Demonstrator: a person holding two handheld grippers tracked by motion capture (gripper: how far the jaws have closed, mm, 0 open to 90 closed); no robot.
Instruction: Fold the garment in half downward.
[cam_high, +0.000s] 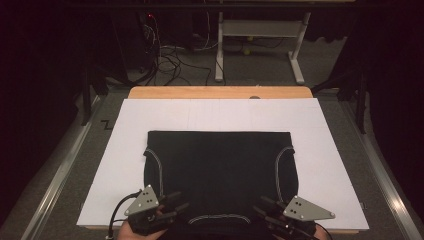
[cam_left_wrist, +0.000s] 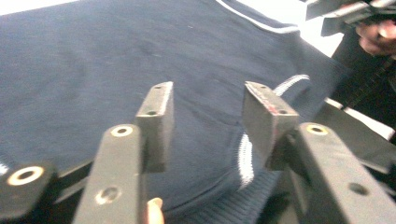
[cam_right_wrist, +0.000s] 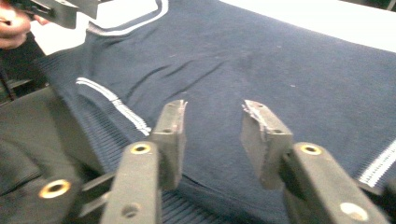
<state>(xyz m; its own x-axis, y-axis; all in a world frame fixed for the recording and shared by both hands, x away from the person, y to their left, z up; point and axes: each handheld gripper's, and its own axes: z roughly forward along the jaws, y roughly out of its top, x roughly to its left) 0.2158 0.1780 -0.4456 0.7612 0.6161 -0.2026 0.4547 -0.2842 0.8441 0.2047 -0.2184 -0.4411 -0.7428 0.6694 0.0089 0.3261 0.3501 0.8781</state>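
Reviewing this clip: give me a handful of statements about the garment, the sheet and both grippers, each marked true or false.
1. The dark garment lies flat on the white sheet. True.
2. The left gripper is clamped on a sleeve. False: its jaws stand apart over the fabric, gripping nothing.
3. The right gripper has open jaws above the garment. True.
4. The garment has red trim. False: its stripes are white.
5. Both grippers are at the garment's near edge. True.
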